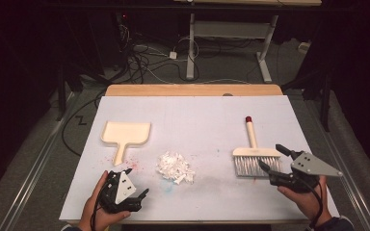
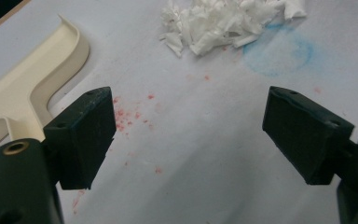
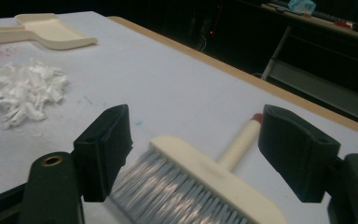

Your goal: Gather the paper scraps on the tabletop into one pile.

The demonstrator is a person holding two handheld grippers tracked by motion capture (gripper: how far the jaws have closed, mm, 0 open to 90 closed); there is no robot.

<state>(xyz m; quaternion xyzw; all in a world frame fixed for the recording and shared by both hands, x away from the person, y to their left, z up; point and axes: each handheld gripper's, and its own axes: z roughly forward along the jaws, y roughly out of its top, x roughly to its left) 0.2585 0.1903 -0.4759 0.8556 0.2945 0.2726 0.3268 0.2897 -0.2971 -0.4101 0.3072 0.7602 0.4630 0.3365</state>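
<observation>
A cream dustpan (image 1: 124, 135) lies at the left of the white table cover, handle toward me; its handle and rim (image 2: 25, 88) lie left of my left jaws. A pile of white paper scraps (image 1: 175, 167) (image 2: 223, 21) (image 3: 25, 91) sits mid-table. A cream hand brush (image 1: 254, 155) (image 3: 200, 182) with grey bristles and a red-tipped handle lies at the right. My left gripper (image 1: 137, 184) (image 2: 186, 135) is open near the front edge, just below the dustpan's handle. My right gripper (image 1: 272, 157) (image 3: 196, 154) is open, its jaws on either side of the brush head.
Red specks (image 2: 130, 116) and a faint blue ring stain (image 2: 277, 53) mark the white cover (image 1: 197, 115). The wooden table edge (image 1: 192, 90) runs along the far side. Beyond it are cables on the floor and another table's legs (image 1: 191, 48).
</observation>
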